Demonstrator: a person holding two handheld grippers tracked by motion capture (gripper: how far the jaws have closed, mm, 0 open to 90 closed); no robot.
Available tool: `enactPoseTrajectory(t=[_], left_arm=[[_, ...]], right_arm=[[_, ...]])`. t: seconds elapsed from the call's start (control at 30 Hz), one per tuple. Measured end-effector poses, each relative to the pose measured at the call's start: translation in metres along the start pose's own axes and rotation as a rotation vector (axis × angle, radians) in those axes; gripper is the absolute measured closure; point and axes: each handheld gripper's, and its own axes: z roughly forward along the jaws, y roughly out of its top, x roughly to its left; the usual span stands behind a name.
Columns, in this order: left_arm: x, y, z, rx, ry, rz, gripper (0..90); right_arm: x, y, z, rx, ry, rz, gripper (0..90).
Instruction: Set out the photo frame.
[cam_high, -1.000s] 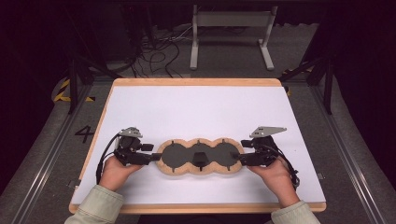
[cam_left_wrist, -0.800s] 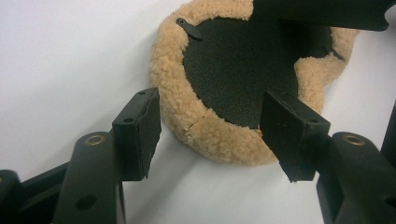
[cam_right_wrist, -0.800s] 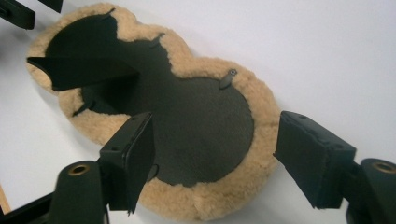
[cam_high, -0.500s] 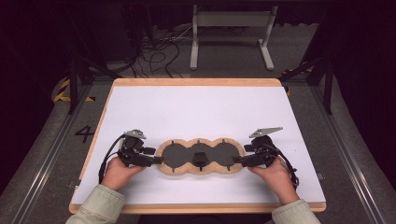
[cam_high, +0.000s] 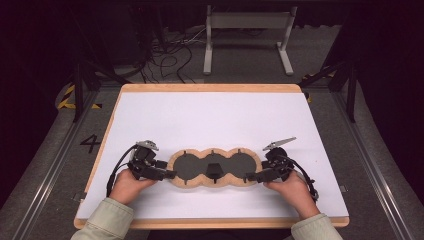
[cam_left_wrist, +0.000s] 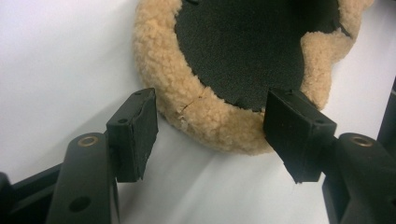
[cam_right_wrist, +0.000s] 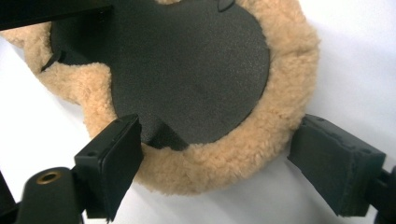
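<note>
Fleece-rimmed pad (cam_high: 212, 168) btwn left gripper (cam_high: 170, 175) & right gripper (cam_high: 251, 177).

The three-lobed pad (cam_high: 212, 168) is showing a curly tan fleece rim, soft and woolly, around a matt black, finely pebbled inner face like foam or rubber. The counter (cam_high: 210, 120) is wearing a smooth, matt white sheet edged in pale wood. The left gripper (cam_left_wrist: 212, 135) and right gripper (cam_right_wrist: 210, 161) are looking like matt black plastic, with dull, slightly grainy rubbery pads (cam_left_wrist: 135, 133).
</note>
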Motion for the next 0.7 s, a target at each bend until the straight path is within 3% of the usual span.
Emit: enactPoseTrajectory(t=[0.17,0.37,0.57,0.7], left_arm=[[0.0013,-0.0004,0.0009,0.004,-0.01,-0.016,35.8],[0.0065,-0.0022,0.0028,0.006,-0.076,-0.067,37.6],[0.0088,-0.0027,0.0029,0.01,-0.106,-0.079,39.6],[0.0081,-0.0025,0.0034,0.019,-0.123,-0.073,34.9]], right_arm=[[0.0004,-0.0003,0.0005,0.013,0.011,0.008,16.7],[0.002,-0.0003,0.0013,0.016,0.007,0.011,16.3],[0.0019,0.0004,-0.0002,0.031,0.011,0.022,18.9],[0.0021,0.0007,-0.0012,0.047,0.013,0.018,19.1]])
